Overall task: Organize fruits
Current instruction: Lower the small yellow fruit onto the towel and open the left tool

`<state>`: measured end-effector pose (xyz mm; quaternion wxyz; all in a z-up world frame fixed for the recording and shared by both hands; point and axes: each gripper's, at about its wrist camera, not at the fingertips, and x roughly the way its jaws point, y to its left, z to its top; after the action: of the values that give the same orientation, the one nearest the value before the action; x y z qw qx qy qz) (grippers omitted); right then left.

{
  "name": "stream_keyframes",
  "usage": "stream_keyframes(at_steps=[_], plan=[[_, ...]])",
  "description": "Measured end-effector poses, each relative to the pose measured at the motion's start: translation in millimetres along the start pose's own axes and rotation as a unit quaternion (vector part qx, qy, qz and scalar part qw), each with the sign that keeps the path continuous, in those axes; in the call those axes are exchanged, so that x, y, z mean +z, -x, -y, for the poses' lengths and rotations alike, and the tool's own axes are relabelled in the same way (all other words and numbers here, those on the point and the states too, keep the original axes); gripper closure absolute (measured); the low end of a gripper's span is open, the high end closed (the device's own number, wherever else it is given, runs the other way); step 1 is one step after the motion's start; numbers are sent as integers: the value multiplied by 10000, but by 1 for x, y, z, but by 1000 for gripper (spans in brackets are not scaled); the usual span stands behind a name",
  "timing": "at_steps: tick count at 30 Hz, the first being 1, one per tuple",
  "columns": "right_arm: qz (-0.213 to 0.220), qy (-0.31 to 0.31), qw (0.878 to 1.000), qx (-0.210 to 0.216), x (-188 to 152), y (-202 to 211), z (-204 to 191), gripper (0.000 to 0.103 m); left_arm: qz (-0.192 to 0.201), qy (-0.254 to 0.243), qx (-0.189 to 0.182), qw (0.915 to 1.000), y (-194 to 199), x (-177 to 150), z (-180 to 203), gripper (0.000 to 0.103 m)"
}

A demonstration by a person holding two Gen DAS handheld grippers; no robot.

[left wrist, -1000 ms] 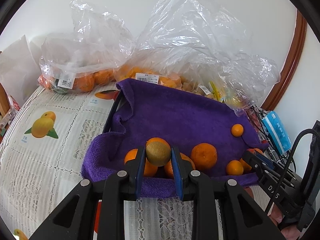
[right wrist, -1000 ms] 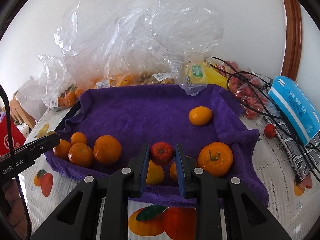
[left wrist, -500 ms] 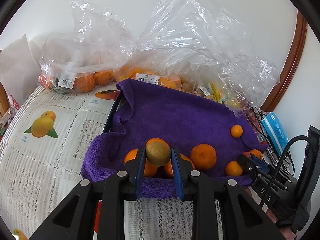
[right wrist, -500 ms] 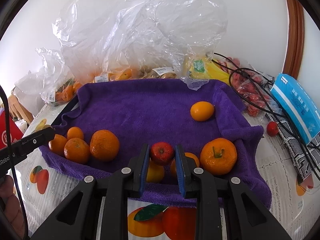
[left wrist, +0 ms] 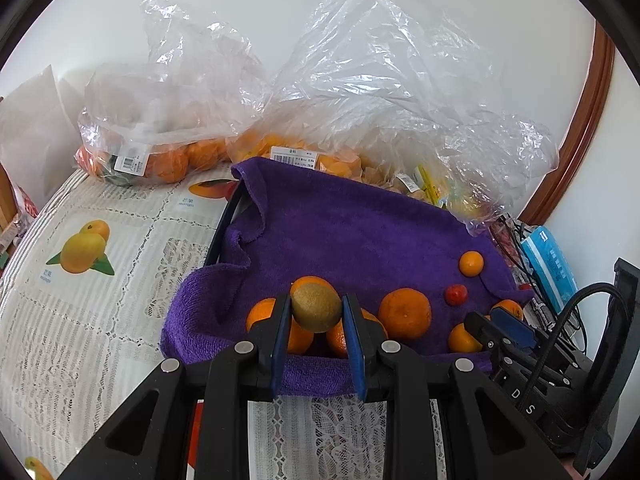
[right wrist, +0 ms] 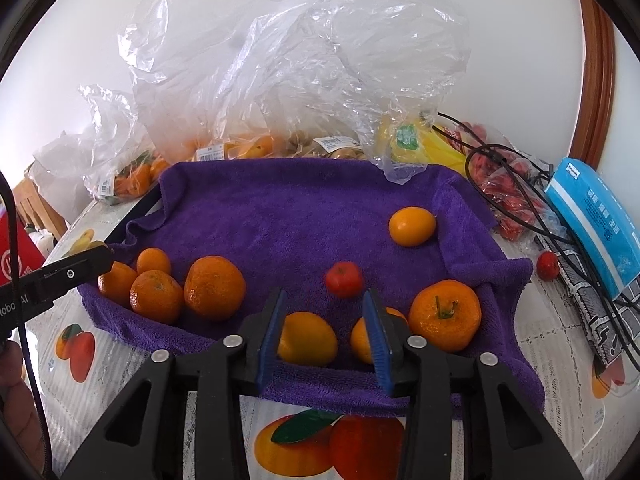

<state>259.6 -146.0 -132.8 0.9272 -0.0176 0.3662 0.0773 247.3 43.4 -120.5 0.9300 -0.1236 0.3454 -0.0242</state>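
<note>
Left wrist: kiwi point(left wrist: 316, 309) gripped, long axis upright

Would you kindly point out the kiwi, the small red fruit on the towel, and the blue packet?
kiwi point(left wrist: 316, 309), left wrist view, centre of its brown skin.
small red fruit point(right wrist: 344, 279), right wrist view, its middle.
blue packet point(right wrist: 596, 216), right wrist view, its top face.

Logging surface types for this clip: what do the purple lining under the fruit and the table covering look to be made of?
Purple lining: looks like soft terry or microfibre cloth, matte; its nap is fuzzy, its edges fold and droop. Table covering: probably plastic or vinyl in a lace pattern with printed fruit pictures; it lies flat with a slight sheen, though woven lace cannot be ruled out.
</note>
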Motion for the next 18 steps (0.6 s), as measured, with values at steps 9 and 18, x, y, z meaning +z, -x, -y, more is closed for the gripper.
stream_keyframes(at_steps=[9,18], plan=[[75,-230,9997,-49,5,9,13,57,14,31,-107,9999,1,0,-1,78],[175,-395,9990,-151,7,19,24,55,-87,44,-199,9998,-12,5,13,78]])
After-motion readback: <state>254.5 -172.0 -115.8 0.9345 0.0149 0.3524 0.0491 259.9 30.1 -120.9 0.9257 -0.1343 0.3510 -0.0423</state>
